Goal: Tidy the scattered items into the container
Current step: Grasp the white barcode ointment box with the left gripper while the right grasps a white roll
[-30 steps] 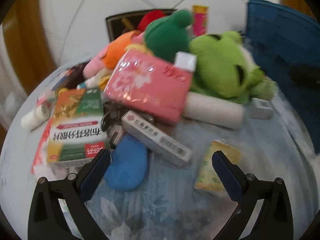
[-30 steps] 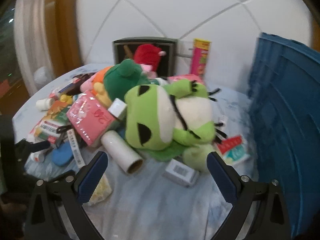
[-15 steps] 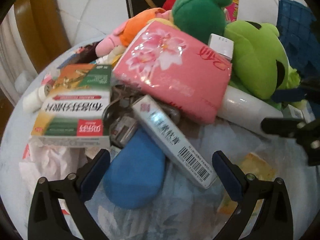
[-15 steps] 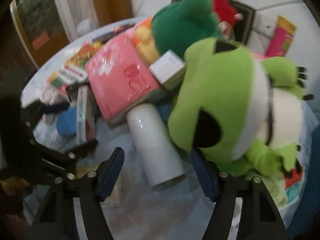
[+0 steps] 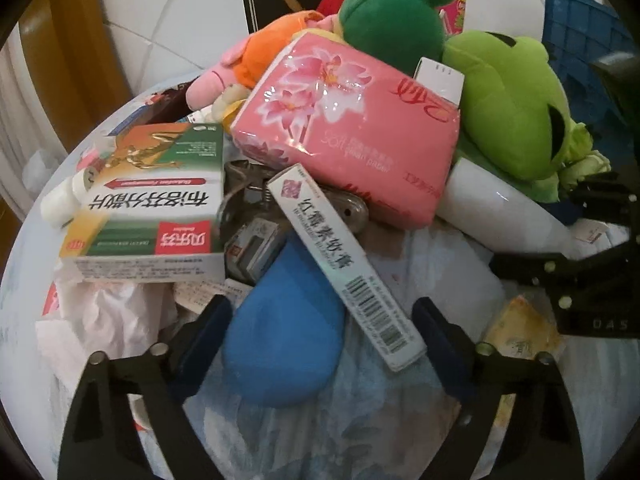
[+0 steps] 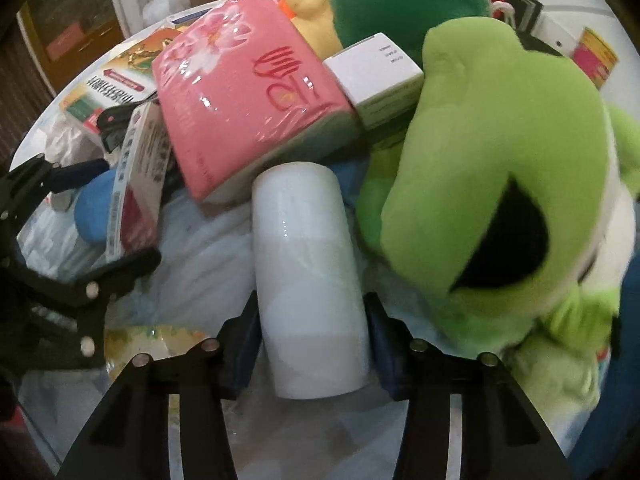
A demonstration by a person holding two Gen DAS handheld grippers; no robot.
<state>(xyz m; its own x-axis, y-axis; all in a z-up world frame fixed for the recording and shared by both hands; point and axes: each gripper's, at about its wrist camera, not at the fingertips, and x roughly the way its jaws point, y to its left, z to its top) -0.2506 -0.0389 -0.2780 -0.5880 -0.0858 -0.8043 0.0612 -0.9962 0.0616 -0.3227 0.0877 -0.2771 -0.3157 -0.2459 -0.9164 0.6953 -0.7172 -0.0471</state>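
A heap of items lies on a round table with a pale blue cloth. My right gripper point(image 6: 312, 344) has closed on the near end of a white cylinder point(image 6: 308, 276); both pads touch its sides. The cylinder lies under a pink tissue pack point(image 6: 244, 92) and against a lime green frog plush point(image 6: 512, 184). My left gripper point(image 5: 322, 334) is open around a blue oval pad point(image 5: 280, 336) and the end of a long white barcode box point(image 5: 344, 260). The blue container point(image 5: 580, 36) shows at the far right.
A green and white medicine box point(image 5: 152, 208), crumpled white tissue point(image 5: 108, 320), a dark green plush point(image 5: 396, 20), an orange and pink plush point(image 5: 264, 56), a small white box point(image 6: 376, 68) and a yellow packet point(image 5: 520, 328) crowd the table. The right gripper's frame point(image 5: 576, 256) shows in the left view.
Both grippers moved forward into the heap. My right gripper narrowed onto the white cylinder. My left gripper came down around the blue pad and the barcode box.
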